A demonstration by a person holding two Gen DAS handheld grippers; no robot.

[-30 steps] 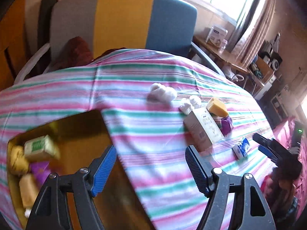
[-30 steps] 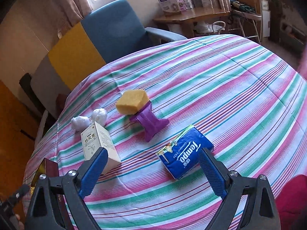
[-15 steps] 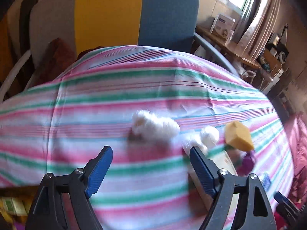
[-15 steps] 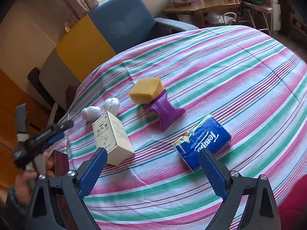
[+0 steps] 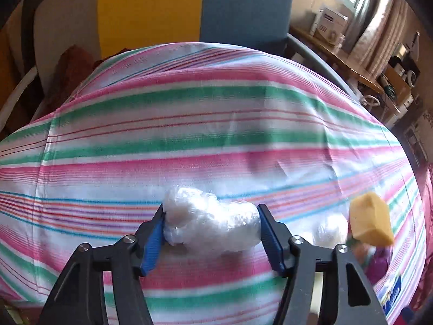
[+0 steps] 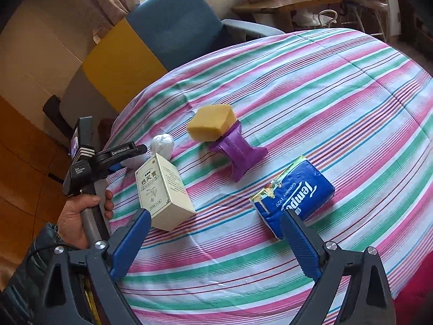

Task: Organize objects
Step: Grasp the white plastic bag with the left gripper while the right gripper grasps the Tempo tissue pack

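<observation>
Left claw (image 5: 211, 230) just closing round the plastic-wrapped white bundle (image 5: 211, 223) on the striped surface (image 5: 189, 124) — pads touching both ends. Right claw (image 6: 213, 246) gaping, empty — above the cloth beside the blue tissue pack (image 6: 293, 191).

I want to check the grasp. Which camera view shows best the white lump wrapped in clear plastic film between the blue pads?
The left wrist view: the white plastic-wrapped lump lies large and central, with the left gripper closing its pads against both ends. In the right wrist view that gripper hides it almost fully.
</observation>
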